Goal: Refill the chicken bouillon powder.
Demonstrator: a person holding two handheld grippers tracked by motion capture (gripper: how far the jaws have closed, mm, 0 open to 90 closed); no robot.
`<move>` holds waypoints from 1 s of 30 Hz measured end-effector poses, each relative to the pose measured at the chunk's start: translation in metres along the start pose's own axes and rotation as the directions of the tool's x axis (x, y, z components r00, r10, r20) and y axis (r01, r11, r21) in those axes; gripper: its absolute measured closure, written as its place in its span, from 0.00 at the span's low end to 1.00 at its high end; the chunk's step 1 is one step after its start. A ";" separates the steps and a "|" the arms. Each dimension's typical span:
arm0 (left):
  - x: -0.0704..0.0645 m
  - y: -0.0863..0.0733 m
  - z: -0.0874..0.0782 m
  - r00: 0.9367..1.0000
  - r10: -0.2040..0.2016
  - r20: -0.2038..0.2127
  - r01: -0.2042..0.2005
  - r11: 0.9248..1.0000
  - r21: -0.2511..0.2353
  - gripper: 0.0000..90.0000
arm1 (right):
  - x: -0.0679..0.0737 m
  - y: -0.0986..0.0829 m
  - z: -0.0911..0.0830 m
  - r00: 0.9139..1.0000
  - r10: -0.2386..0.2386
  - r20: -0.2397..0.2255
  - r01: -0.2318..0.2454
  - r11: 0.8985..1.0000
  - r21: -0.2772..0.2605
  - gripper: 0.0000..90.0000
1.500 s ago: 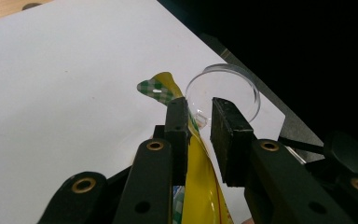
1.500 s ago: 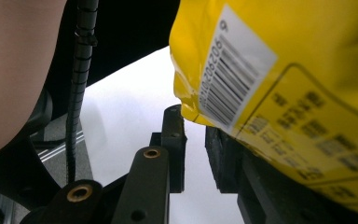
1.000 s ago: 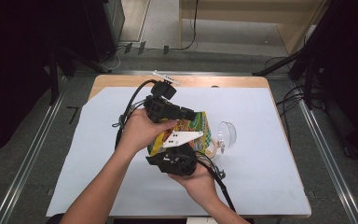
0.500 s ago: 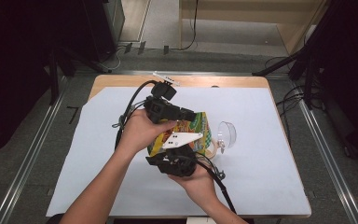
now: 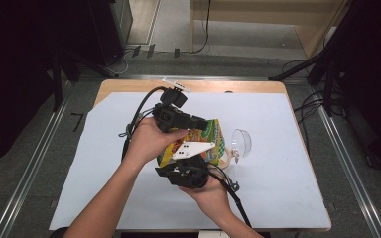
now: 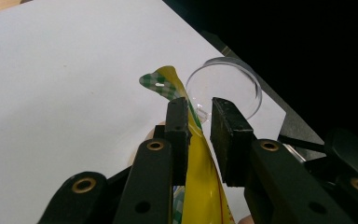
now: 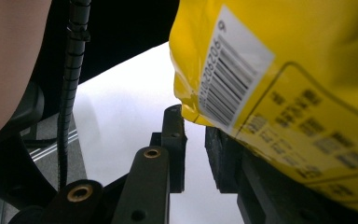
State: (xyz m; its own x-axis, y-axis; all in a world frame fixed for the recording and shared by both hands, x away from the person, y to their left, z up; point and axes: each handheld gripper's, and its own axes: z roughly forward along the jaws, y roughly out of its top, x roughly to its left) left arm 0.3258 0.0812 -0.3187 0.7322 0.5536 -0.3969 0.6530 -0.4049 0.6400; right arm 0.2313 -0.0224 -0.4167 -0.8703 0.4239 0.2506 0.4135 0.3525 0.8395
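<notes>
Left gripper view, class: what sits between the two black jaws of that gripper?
The thin top edge of the yellow snack bag runs up between the jaws of the left gripper, with a gap left on one side. The clear glass bowl lies beyond.

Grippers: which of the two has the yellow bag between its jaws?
The left gripper: the yellow bag runs up between its jaws. The right gripper has an empty gap, with the bag lying over one jaw.

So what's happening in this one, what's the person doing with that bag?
A person holds a yellow snack bag up over the white table cover, a gripper in each hand. The left gripper has the bag's top edge between its jaws, which show a gap on one side. The right gripper sits at the bag's lower corner. A clear plastic cup lies just beyond.
</notes>
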 end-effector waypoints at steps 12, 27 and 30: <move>0.000 0.001 -0.001 1.000 -0.003 0.000 0.003 1.000 -0.013 0.85 | 0.000 0.002 -0.002 1.000 0.005 -0.004 -0.005 1.000 0.003 0.88; 0.001 0.001 -0.001 1.000 -0.007 -0.001 0.007 1.000 -0.013 0.85 | 0.000 0.003 -0.002 1.000 -0.005 -0.001 0.005 1.000 0.007 0.88; 0.001 0.001 -0.001 1.000 -0.006 -0.005 0.006 1.000 -0.014 0.85 | 0.000 0.003 -0.002 1.000 -0.005 -0.002 0.005 1.000 0.007 0.88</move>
State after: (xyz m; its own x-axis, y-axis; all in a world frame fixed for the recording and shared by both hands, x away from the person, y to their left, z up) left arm 0.3263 0.0821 -0.3177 0.7271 0.5595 -0.3978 0.6548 -0.3910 0.6468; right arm 0.2320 -0.0231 -0.4131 -0.8728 0.4206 0.2477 0.4114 0.3606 0.8371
